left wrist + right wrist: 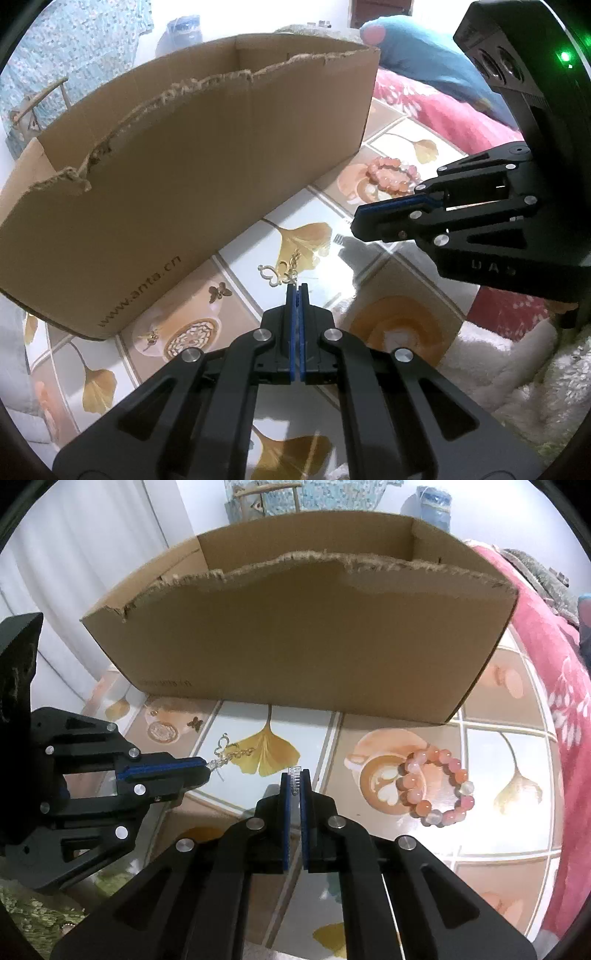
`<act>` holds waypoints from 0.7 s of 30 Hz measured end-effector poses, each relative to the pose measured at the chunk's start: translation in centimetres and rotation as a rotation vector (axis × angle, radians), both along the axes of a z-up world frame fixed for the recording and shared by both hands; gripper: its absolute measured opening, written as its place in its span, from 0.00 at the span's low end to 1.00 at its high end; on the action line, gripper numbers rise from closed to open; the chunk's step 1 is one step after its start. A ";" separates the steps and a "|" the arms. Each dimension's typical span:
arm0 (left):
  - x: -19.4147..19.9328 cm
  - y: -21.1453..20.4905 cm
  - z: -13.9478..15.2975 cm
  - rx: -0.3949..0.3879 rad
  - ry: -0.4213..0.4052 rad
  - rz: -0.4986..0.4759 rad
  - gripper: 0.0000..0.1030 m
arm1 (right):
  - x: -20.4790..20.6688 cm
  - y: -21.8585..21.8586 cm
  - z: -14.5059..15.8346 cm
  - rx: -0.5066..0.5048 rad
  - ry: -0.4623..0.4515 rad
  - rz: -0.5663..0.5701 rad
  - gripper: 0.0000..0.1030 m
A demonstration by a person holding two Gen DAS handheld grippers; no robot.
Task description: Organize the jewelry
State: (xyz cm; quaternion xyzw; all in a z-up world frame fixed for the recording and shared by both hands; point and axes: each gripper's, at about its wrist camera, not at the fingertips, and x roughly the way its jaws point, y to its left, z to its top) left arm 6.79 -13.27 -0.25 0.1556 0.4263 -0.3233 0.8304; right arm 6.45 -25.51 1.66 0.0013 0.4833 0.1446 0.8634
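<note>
Left gripper [294, 290] pinches the gold chain [280, 271] — box [192, 177] upper left; right gripper [295, 775] clamps a small clear piece [294, 775].

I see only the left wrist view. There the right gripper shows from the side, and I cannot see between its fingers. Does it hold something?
Observer: Yes. In the right wrist view the right gripper is shut on a small clear ridged piece that sticks out at its tips.
Operator: The pink bracelet is half hidden behind that gripper for me. Is it free?
Observer: It is. It lies flat on the table as a whole ring, on a coffee cup print, to the right of the gripper and apart from it.
</note>
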 end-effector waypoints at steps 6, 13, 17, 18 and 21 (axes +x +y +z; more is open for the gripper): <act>-0.9 0.1 1.9 -0.015 -0.047 0.005 0.01 | -1.0 -1.1 2.5 0.002 -0.065 -0.002 0.05; -1.2 1.1 7.3 -0.111 -0.152 0.019 0.01 | -1.7 -1.4 8.2 -0.014 -0.227 0.042 0.05; -0.6 1.7 11.6 -0.165 -0.274 0.011 0.01 | -1.3 -1.1 11.8 -0.031 -0.360 0.087 0.05; -0.3 1.9 12.5 -0.174 -0.303 0.011 0.01 | -0.9 -1.1 12.9 -0.036 -0.399 0.102 0.05; 1.1 2.3 14.5 -0.194 -0.361 0.023 0.01 | 1.1 -0.5 14.4 -0.047 -0.463 0.132 0.05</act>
